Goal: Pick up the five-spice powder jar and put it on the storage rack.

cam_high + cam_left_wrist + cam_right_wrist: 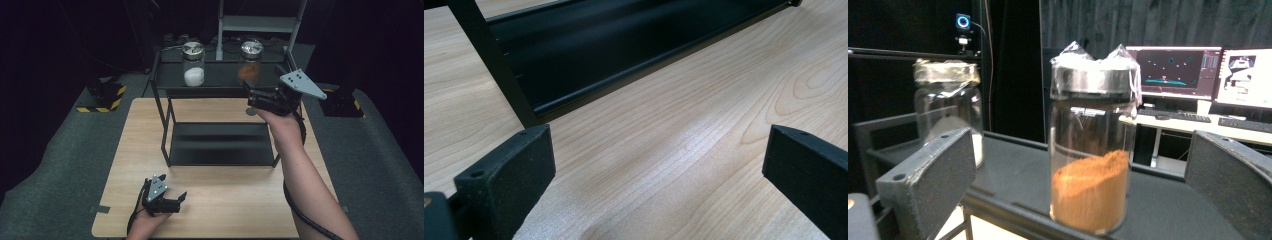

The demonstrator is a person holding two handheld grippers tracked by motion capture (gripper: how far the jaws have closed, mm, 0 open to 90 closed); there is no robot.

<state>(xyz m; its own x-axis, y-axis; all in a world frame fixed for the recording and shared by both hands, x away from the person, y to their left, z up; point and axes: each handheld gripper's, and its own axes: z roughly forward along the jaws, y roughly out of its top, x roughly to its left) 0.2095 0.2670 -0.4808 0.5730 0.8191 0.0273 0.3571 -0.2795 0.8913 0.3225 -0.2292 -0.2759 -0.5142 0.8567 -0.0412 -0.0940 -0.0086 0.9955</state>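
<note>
We see a wooden table carrying a black two-level shelf rack, with two glass jars standing on its upper shelf. The jar with white powder stands toward the left of that shelf, and the jar with orange powder stands toward the right, well apart from the first; both wear metal lids wrapped in clear film. Our right gripper is raised at the shelf's right front corner, held in the right hand, pointing at the orange jar. In the right gripper view the fingers stand wide apart and hold nothing, with the jar with orange powder upright between them but farther on, touching neither; the white-powder jar sits behind the left finger, and lit monitors glow on a desk in the background. Our left gripper rests low over the table's near edge, in front of the rack. In the left gripper view its fingers are likewise spread wide and empty above bare wood, with the rack's lower shelf lying just ahead.
</note>
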